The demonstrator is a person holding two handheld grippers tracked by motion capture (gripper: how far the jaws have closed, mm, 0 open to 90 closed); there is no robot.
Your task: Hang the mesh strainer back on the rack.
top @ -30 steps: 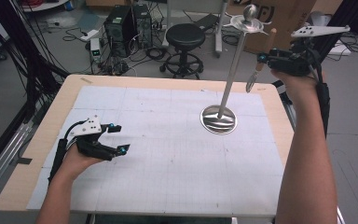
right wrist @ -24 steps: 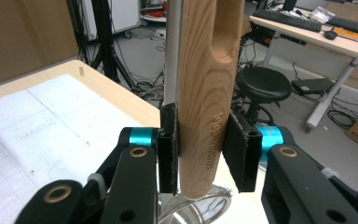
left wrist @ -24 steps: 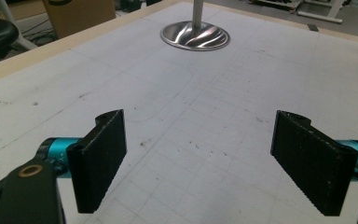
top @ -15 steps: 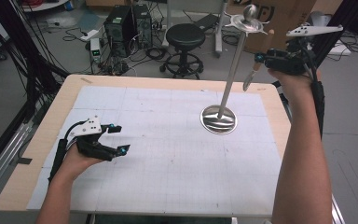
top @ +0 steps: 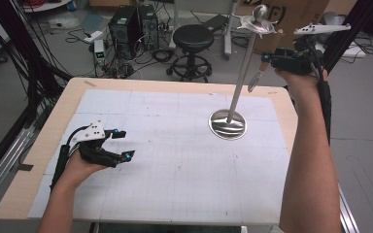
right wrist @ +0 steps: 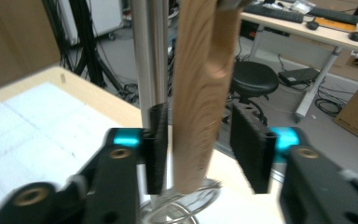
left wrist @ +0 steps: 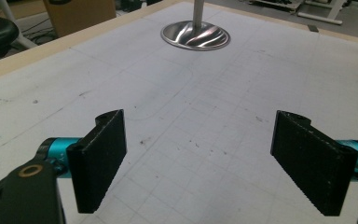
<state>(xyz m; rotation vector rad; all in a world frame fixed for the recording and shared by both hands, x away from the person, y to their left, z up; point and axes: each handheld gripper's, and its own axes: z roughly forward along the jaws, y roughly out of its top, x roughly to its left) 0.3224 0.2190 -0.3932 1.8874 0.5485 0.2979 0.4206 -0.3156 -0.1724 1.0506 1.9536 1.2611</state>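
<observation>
L tool [top: 127,143] sits nearest, low over the table [top: 175,184] on the person's side, jaws spread wide w/ nothing between them; the left gripper view [left wrist: 214,163] shows bare grid mat between the pads. Mid-table stands the metal stand [top: 238,82] on its round base [top: 228,124]. Farthest and highest, R tool [top: 267,60] is up by the stand's top, and the wooden-handled utensil [top: 255,80] hangs there beside the pole. In the right gripper view the wooden handle [right wrist: 200,93] is between the jaws but released: clear gap at one pad, the other just beside it, maybe brushing. Risks: if the hang on the hook isn't secure, the utensil prob. drops to the table once the R tool clears; pulling back crooked could catch the handle w/ a pad, set it swinging or knock it off; a bump on the pole could rock the stand. Vs. a second ago: R tool jaws were clenched on the handle and have just been opening; the utensil's lower end sits slightly closer to the pole; L tool unchanged.
</observation>
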